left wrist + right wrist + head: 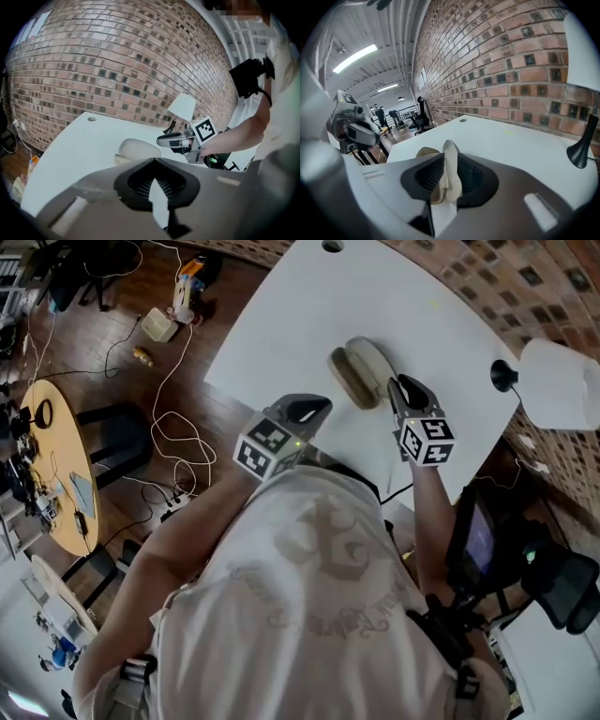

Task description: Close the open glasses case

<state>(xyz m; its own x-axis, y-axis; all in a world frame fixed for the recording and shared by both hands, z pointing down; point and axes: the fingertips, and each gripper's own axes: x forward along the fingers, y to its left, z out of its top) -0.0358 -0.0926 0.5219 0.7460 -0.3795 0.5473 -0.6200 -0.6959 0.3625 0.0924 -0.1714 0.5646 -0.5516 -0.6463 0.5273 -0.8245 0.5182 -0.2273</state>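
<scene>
Case [360,371] half open on the white table [300,315].
Left gripper [314,410] hovers short of it, jaws slightly apart and empty; right gripper [403,388] sits at the case's right edge, jaws apart around the lid.

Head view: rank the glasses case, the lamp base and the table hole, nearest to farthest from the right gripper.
1. Glasses case, just left of the right gripper.
2. Lamp base, to its right.
3. Table hole, at the far edge.
</scene>
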